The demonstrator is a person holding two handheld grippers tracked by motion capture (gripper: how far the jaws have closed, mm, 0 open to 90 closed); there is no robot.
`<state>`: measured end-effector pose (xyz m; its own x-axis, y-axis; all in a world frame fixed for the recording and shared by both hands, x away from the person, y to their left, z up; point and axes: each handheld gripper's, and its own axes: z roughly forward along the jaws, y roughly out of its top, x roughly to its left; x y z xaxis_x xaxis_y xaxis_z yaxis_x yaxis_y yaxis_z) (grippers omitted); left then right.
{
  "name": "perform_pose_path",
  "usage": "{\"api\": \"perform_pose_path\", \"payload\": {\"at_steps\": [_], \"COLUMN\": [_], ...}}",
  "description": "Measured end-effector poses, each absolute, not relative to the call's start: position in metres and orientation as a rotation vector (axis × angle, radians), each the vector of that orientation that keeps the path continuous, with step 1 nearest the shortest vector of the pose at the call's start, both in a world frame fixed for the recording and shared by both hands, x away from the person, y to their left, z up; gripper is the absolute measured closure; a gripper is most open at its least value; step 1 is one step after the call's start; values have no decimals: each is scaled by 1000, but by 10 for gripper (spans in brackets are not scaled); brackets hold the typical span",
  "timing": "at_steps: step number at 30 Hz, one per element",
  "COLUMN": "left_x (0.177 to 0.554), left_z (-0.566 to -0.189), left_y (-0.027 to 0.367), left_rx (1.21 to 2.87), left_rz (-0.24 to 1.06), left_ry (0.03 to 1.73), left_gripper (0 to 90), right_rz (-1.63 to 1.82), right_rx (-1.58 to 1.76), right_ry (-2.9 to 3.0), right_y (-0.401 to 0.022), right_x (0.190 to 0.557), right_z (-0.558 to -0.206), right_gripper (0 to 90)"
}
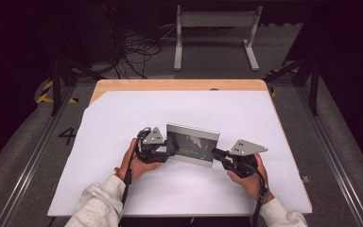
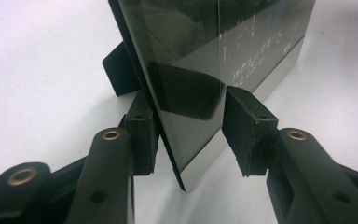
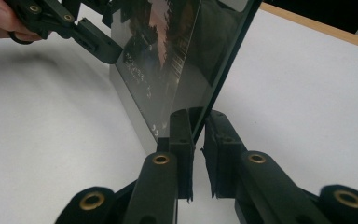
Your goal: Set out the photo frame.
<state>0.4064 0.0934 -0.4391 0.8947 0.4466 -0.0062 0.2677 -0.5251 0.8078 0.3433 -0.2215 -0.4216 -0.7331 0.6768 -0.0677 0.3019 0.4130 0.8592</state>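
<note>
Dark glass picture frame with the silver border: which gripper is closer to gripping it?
Right. The right gripper clamps the dark glass picture frame's corner; the left gripper straddles the other edge, one pad off.

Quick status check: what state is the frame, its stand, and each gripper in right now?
Frame: upright on the white sheet, glass front toward the person.
Back stand: folded out behind the frame.
Left gripper: open, jaws either side of the frame's edge; front pad not touching.
Right gripper: shut on the frame's other edge.
</note>
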Motion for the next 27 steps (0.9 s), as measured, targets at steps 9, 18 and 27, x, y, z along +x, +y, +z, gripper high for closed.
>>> {"api": "perform_pose_path", "payload": {"at_steps": [9,18,27], "left_x": [403,402,402], "left_z": [-439,-441,-441], "left_y": [95,97,97], "left_rx": [2161,2169,2176], "left_rz": [276,277,282], "left_ry": [524,529,529], "left_gripper": [605,627,632], "right_rz": [1257,1257,1252], "right_rx": [858,869,871], "right_ry": [2241,2235,2243], "right_y": [-219,-217,-215], "right_x": [351,357,360], "right_z": [-423,-423,-425], "right_gripper": [804,791,773]}}
